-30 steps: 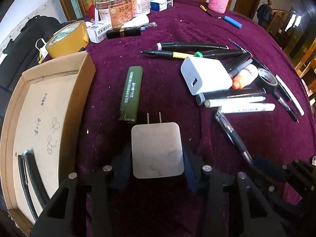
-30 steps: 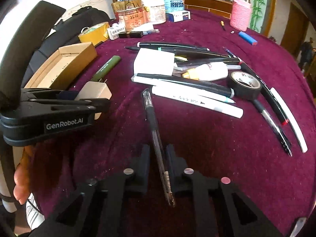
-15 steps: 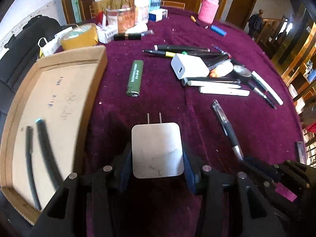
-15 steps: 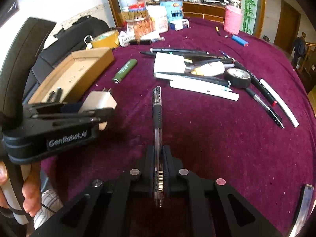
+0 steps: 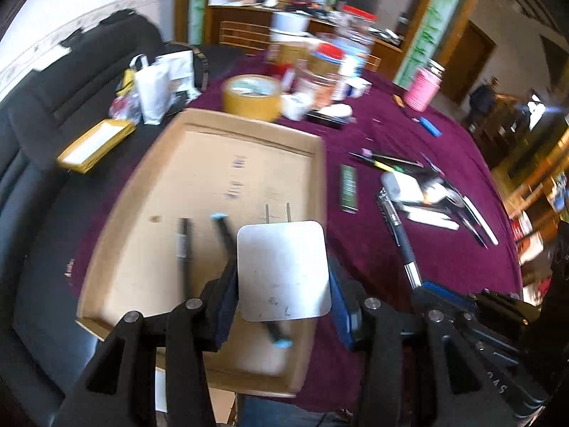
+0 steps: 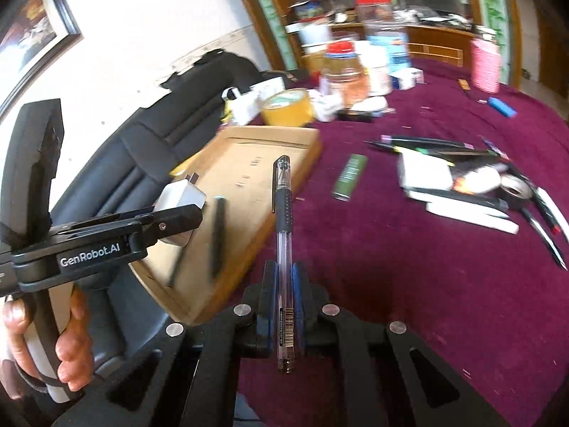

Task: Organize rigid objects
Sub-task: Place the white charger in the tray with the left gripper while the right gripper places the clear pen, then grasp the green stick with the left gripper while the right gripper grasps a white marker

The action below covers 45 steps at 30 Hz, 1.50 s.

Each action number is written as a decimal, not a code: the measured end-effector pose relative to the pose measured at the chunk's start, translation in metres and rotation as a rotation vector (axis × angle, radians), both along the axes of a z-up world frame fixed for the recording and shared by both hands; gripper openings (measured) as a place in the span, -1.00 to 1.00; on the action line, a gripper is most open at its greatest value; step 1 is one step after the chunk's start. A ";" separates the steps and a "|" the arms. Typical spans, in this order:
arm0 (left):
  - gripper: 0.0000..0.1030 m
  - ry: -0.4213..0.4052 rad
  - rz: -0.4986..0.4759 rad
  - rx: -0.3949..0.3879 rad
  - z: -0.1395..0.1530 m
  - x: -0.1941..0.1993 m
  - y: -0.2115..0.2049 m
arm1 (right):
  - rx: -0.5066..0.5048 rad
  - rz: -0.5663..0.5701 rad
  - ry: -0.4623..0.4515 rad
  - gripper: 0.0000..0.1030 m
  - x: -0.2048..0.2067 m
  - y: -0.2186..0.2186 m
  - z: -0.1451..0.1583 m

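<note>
My left gripper (image 5: 282, 284) is shut on a white plug charger (image 5: 284, 270), its two prongs pointing away from me. It hangs over the near right part of a shallow cardboard tray (image 5: 142, 192), which holds two dark pens (image 5: 185, 249). My right gripper (image 6: 284, 302) is shut on a clear pen with a black grip (image 6: 283, 213), held in the air over the maroon tablecloth just right of the tray (image 6: 284, 135). In the right wrist view the left gripper (image 6: 185, 213) carries the charger (image 6: 179, 197) above the tray.
A green lighter (image 5: 347, 186) lies right of the tray. A white adapter (image 5: 405, 186), several pens and a black tape roll (image 6: 515, 186) are heaped further right. Yellow tape (image 5: 252, 98), jars and boxes crowd the far edge. A black chair (image 5: 42, 106) stands left.
Both grippers rose and swung left. The charger went from over the cloth to over the tray. The clear pen was lifted off the table and now points toward the tray's right wall.
</note>
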<state>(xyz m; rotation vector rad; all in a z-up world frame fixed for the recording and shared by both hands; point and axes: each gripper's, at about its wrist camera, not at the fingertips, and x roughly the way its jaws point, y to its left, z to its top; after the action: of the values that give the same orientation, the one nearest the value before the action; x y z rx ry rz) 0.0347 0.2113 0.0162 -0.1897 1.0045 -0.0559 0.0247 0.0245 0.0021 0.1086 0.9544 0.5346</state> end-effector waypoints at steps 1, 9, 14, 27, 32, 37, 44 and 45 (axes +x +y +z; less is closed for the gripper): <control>-0.12 0.010 0.022 0.001 -0.003 0.003 0.011 | 0.007 0.011 0.008 -0.81 0.004 0.007 -0.001; -0.12 0.090 0.111 0.018 -0.035 0.017 0.070 | -0.003 0.095 0.076 -0.81 0.050 0.086 -0.025; -0.12 0.134 0.131 0.047 -0.057 0.021 0.088 | -0.056 0.102 0.101 -0.81 0.070 0.112 -0.046; -0.11 0.164 0.098 0.031 -0.077 0.023 0.093 | -0.203 0.076 0.116 -0.81 0.084 0.134 -0.076; -0.09 0.160 0.120 -0.026 -0.080 0.021 0.101 | -0.229 0.077 0.092 -0.80 0.081 0.135 -0.077; 0.20 0.134 0.129 -0.062 -0.077 0.019 0.103 | -0.207 0.096 0.083 -0.68 0.073 0.131 -0.073; 0.48 0.032 0.163 -0.079 -0.051 0.002 0.097 | -0.066 0.129 -0.010 0.34 0.043 0.095 -0.037; 0.51 0.011 0.163 -0.078 -0.044 -0.001 0.093 | -0.036 0.131 -0.030 0.44 0.038 0.085 -0.031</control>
<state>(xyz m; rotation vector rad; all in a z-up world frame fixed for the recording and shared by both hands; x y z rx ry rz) 0.0339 0.3038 -0.0283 -0.3426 0.9955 0.0551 0.0627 0.1097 -0.0288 0.0055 0.9461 0.6372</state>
